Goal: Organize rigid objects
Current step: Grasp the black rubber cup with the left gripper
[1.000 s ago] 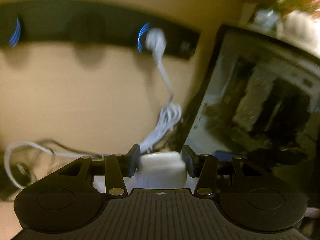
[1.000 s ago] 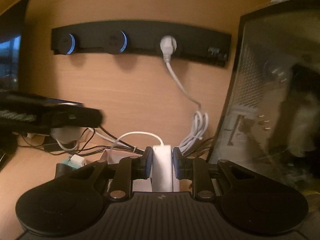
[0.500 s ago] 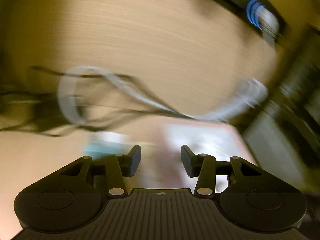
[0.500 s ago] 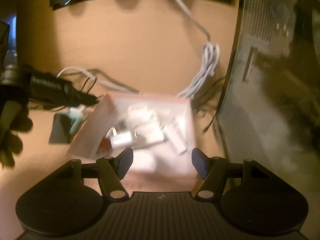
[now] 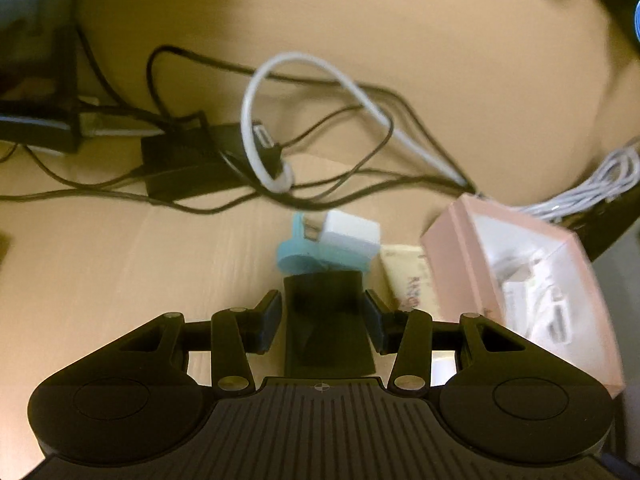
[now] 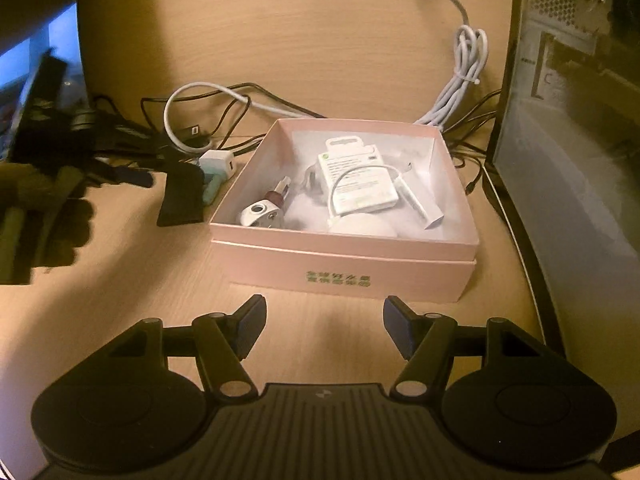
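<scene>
Pink box [image 6: 344,268] is sitting on the wooden worktop [image 6: 120,300], well forward of the right tongs [image 6: 324,324], whose fingers are standing spread apart with nothing between them. Inside the box are lying a white packaged adapter [image 6: 360,180] with a looped cord, a small white-and-maroon plug [image 6: 266,210] and a white stick-shaped piece [image 6: 420,204]. Just left of the box, a black flat object [image 6: 182,196], a teal piece [image 6: 212,190] and a white cube charger [image 6: 218,158] are resting on the worktop. The left tongs [image 5: 324,320] are hanging released on either side of the black flat object [image 5: 326,320], their pads not pressing on it; the teal piece [image 5: 304,254] and the white cube charger [image 5: 350,232] are lying just beyond. A tangle of black and white cables [image 5: 320,128] is lying behind them. A computer case [image 6: 580,120] is standing to the right of the box.
</scene>
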{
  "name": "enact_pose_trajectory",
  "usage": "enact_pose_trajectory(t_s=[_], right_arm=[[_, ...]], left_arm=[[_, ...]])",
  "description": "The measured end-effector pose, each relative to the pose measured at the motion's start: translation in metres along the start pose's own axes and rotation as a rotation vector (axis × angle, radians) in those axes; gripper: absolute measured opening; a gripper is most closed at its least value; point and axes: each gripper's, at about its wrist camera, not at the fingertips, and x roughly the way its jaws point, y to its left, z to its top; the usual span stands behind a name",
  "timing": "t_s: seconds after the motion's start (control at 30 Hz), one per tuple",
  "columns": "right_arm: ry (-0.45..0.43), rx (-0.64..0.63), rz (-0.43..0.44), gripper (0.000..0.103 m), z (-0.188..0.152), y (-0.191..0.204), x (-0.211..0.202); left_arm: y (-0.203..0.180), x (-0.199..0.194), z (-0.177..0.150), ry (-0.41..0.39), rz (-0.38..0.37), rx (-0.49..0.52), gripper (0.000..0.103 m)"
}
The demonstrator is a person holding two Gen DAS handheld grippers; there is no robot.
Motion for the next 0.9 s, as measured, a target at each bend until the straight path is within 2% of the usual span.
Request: enact_pose_trajectory(t_s=[0.17,0.3,0.5,0.6,0.77,0.9], right_arm=[[0.016,0.008,-0.014,0.065,-0.008,-0.002,-0.006],[0.024,0.005,-0.031,0.065,-0.012,-0.005,-0.008],[-0.014,-0.068,-0.044,0.065,0.003,0.004,-0.009],[-0.040,-0.118,-0.011,0.065,0.027,0.017,-0.005],[-0.070,-0.168,0.111,0.065,0.094,0.052,0.020],[0.025,-0.113,0.224,0.071,0.153,0.085,0.074]], left_arm=[[-0.009,0.020,-0.006,0.016,0.037,0.042,0.054],[-0.004,0.020,-0.007,-0.025,0.049,0.035,0.053],[0.012,-0.005,-0.027,-0.068,-0.009,0.085,0.052],[0.025,-0.030,-0.049,-0.073,-0.034,0.099,0.052],[0.048,-0.071,-0.091,-0.075,-0.058,0.044,0.052],[0.064,-0.103,-0.118,-0.070,-0.081,-0.013,0.052]])
